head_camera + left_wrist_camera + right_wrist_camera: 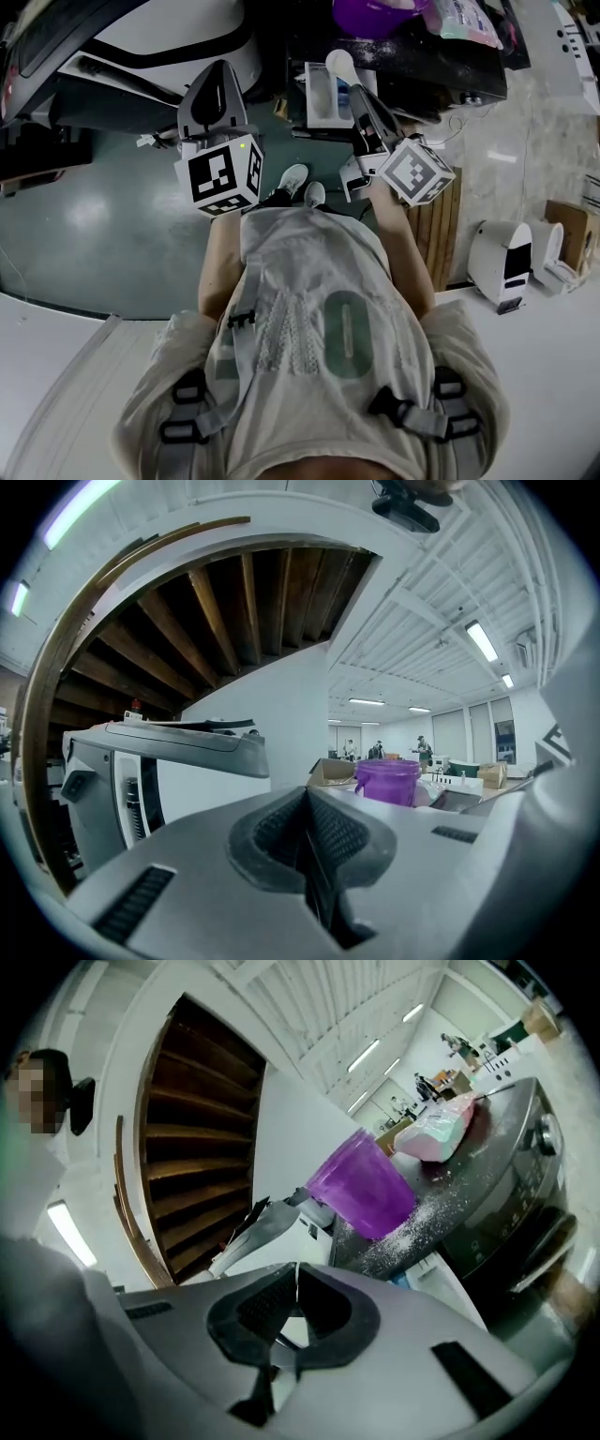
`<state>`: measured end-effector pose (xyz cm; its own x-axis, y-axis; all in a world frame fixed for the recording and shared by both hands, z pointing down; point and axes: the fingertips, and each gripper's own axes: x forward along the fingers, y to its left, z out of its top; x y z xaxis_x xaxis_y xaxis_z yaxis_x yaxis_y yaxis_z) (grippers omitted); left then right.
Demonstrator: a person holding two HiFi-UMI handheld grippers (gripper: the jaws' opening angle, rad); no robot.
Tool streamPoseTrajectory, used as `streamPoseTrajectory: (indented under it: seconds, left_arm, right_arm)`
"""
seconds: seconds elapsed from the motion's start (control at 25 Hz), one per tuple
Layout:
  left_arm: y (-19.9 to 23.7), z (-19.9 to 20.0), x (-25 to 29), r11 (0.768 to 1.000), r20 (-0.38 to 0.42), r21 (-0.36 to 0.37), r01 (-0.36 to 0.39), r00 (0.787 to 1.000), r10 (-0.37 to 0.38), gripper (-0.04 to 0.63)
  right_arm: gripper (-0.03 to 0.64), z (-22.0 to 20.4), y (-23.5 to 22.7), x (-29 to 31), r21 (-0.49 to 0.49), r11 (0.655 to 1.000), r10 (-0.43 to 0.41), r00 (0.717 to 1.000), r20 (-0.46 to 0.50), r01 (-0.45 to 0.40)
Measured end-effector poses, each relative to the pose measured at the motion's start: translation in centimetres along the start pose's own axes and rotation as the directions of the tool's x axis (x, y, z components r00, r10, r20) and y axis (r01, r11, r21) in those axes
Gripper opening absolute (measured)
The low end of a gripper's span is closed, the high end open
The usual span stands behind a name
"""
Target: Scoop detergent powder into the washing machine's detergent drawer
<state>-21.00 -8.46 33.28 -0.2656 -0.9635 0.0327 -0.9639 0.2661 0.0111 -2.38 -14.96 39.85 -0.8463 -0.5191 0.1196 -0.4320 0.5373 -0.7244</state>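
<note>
Teal floor: it filled the left of the head view; we saw the person's shoes on it, between the two grippers.
Dark washing machine: it stood ahead of the person, at the top right of the head view; in the right gripper view its top carried a scatter of white powder.
White appliance: it stood to the left of the washing machine; it also showed in the left gripper view.
Purple tub: it sat upright on the machine's top, amid the powder; we also saw it from the left gripper.
Pink bag: it lay on the same top, just beyond the tub.
Detergent drawer: it was pulled out from the machine's front, below the tub; its white edge showed in the right gripper view.
Left gripper: it was held left of the drawer and apart from it; its jaws were pressed together on nothing.
Right gripper: its jaws were clamped on the thin white handle of the scoop.
Scoop: its bowl showed by the drawer's far right corner; we could not tell what it held.
</note>
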Motion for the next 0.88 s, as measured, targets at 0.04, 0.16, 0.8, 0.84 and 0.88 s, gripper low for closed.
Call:
streamPoseTrajectory:
  seconds: [0.04,0.16,0.8,0.84,0.88]
  left_arm:
    - [0.0,-0.1,0.1,1.000,-0.003,0.000,-0.001,1.000,0.001,0.020]
    - [0.2,-0.5,0.3,1.000,-0.012,-0.004,-0.003,1.000,0.003,0.020]
    - [1.7,-1.6,0.7,0.999,-0.040,0.003,-0.032,0.999,0.032,0.020]
    - [1.8,-1.6,0.7,0.999,-0.041,0.003,-0.034,0.999,0.034,0.020]
    - [1.9,-1.7,0.7,0.999,-0.041,0.002,-0.036,0.998,0.036,0.020]
  right_arm:
    - [0.009,-0.1,0.0,0.1,-0.029,1.000,-0.008,1.000,-0.014,0.007]
    - [0.009,-0.4,0.0,0.6,-0.137,0.990,-0.032,0.998,-0.063,0.024]
    - [0.009,-4.2,-1.3,1.6,-0.760,0.649,-0.313,0.917,-0.248,0.016]
    - [0.009,-4.4,-1.4,1.7,-0.785,0.620,-0.329,0.910,-0.252,0.007]
    - [0.009,-4.6,-1.5,1.7,-0.807,0.591,-0.345,0.904,-0.255,-0.002]
